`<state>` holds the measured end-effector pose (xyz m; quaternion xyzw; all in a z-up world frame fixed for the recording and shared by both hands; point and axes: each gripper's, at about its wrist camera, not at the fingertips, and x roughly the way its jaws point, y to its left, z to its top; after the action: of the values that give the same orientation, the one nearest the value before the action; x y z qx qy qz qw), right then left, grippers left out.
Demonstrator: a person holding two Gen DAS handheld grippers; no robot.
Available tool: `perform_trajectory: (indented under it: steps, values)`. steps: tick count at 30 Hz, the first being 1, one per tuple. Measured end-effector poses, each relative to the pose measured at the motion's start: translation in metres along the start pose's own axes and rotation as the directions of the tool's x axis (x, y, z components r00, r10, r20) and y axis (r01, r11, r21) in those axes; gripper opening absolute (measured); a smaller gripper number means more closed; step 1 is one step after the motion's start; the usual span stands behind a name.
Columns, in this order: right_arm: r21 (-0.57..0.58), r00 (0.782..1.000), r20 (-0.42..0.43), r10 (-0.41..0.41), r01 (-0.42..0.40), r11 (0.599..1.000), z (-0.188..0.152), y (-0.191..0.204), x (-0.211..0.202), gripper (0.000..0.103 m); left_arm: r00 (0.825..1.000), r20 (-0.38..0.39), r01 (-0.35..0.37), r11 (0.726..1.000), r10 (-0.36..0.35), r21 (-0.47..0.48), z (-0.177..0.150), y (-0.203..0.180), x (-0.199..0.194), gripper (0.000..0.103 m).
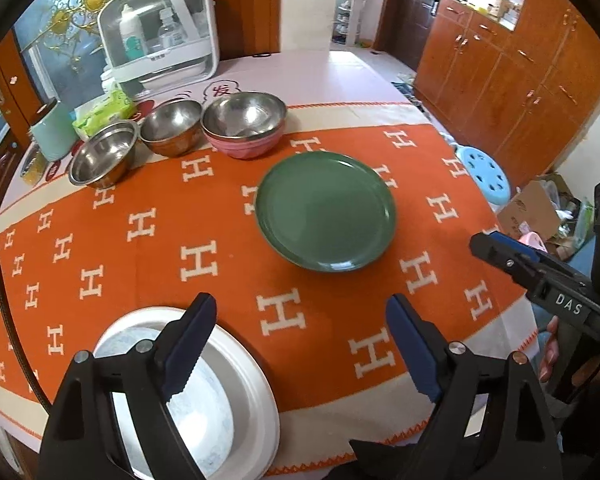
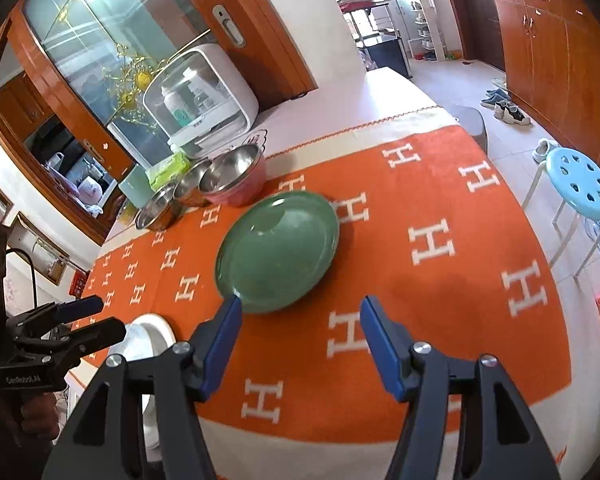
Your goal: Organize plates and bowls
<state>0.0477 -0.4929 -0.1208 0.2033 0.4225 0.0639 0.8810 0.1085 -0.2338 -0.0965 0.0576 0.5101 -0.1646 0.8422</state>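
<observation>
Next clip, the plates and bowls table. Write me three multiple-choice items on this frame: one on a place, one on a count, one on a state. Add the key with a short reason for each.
1. Where does the white plate lie?
A. At the near edge of the table, under the left claw
B. Stacked on the green plate
C. Among the bowls at the far side

2. How many metal bowls stand in the far row?
A. One
B. Three
C. Five

3. What state is the right claw in?
A. Shut on the green plate
B. Shut on a bowl
C. Open, holding nothing

Key: 1 A, the white plate shows beneath the left claw's finger at the near edge. 2 B, a steel bowl, a second bowl and a pink-sided bowl stand side by side. 3 C, its fingers are spread with only tablecloth between them.
</observation>
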Motion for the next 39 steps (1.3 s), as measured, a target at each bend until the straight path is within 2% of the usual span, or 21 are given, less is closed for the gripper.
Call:
perform_trajectory:
  steps: [7, 14, 18, 25, 29, 32, 39]
  values:
    - [0.035, 0.998, 0.013, 0.059, -0.059, 0.998, 0.021, -0.013, 0.015, 0.062, 0.997, -0.05, -0.068, 0.997, 0.067, -0.03, 0.028, 0.006, 0.026, 0.086]
    - [0.093, 0.995, 0.0, 0.096, -0.096, 0.991, 0.034, -0.029, 0.04, 0.062, 0.99, -0.098, -0.105, 0.993, 0.1, -0.054, 0.047, 0.006, 0.055, 0.086]
    - [0.11, 0.994, -0.032, 0.106, -0.101, 0.989, 0.04, -0.037, 0.061, 0.062, 0.983, -0.155, -0.111, 0.989, 0.095, -0.099, 0.055, 0.009, 0.077, 0.086]
    - [0.154, 0.985, -0.07, 0.158, -0.145, 0.977, 0.038, -0.048, 0.092, 0.062, 0.972, -0.212, -0.128, 0.986, 0.102, -0.11, 0.06, 0.014, 0.111, 0.086]
    - [0.184, 0.966, -0.125, 0.225, -0.201, 0.962, 0.034, -0.05, 0.113, 0.062, 0.965, -0.245, -0.129, 0.983, 0.095, -0.128, 0.061, 0.019, 0.126, 0.086]
    - [0.186, 0.961, -0.149, 0.233, -0.204, 0.961, 0.031, -0.048, 0.123, 0.062, 0.957, -0.272, -0.143, 0.982, 0.105, -0.122, 0.064, 0.021, 0.142, 0.086]
    - [0.169, 0.954, -0.175, 0.244, -0.215, 0.962, 0.032, -0.046, 0.137, 0.062, 0.958, -0.274, -0.129, 0.983, 0.091, -0.127, 0.067, 0.023, 0.161, 0.086]
